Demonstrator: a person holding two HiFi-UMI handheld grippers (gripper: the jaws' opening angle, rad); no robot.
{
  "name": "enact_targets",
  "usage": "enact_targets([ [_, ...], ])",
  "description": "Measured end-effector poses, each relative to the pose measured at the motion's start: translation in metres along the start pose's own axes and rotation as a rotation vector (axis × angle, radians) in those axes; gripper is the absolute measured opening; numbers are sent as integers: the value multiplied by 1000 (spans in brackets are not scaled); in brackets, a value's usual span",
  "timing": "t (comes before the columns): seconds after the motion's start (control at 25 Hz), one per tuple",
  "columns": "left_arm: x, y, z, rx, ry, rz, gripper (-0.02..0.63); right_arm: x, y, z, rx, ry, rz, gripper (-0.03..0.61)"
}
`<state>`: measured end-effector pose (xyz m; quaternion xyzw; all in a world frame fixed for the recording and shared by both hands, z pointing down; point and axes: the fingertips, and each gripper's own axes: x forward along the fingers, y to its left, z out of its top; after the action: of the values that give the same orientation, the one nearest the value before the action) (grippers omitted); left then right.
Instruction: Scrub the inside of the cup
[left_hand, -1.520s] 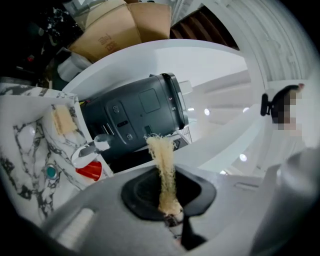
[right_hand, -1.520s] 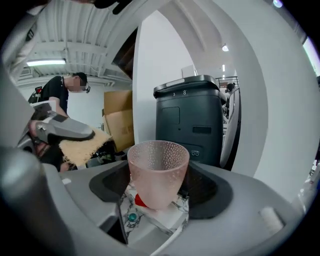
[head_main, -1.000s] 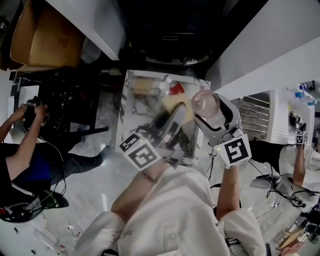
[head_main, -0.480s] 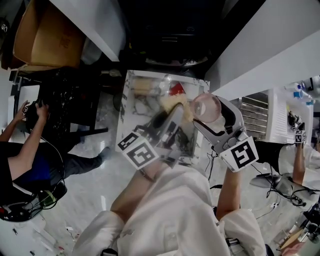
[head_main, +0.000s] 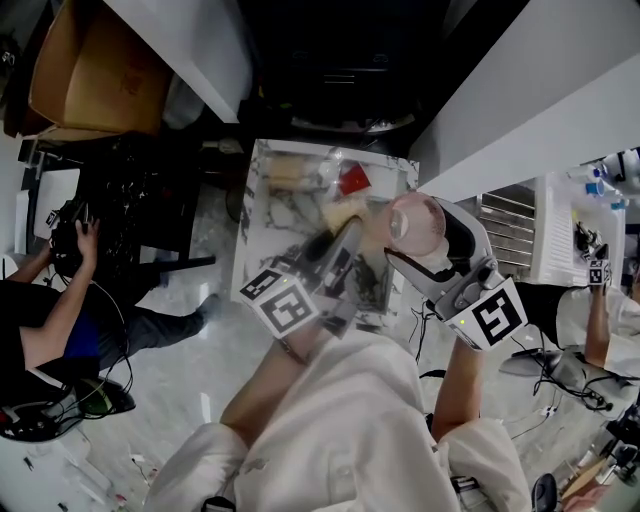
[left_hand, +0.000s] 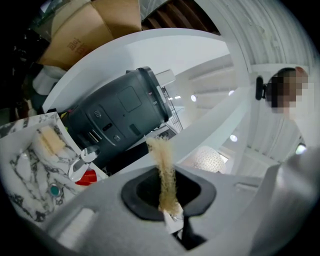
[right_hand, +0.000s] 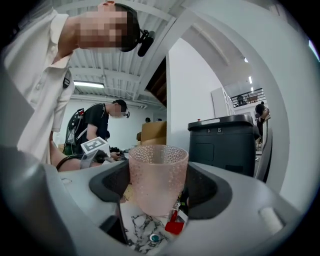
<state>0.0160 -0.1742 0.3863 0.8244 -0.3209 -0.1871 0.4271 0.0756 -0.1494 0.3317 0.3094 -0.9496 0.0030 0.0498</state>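
Head view: we see the left tool above a marble desk, with a tan sponge at its tip. Just right of it, the right tool holds a pink cup up off the desk.

Left gripper view: we see the jaws closed tight on the sponge, which stands up as a thin strip.

Right gripper view: we see the jaws pressed against both sides of the pebbled cup, upright, with the desk below.
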Motion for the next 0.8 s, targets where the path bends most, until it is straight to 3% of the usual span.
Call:
enact_targets([
  [0.12, -6, -10, 15, -1, -38, -12, 21, -1, 2, -7, -4, 26, 15, 342],
  [0.4, -9, -56, 51, -47, -126, -132, 21, 1, 9, -22, 1, 45, 49, 342],
  [0.8, -5, -42, 31, -52, -75, -95, 21, -4, 19, 4, 15, -43, 120, 342],
])
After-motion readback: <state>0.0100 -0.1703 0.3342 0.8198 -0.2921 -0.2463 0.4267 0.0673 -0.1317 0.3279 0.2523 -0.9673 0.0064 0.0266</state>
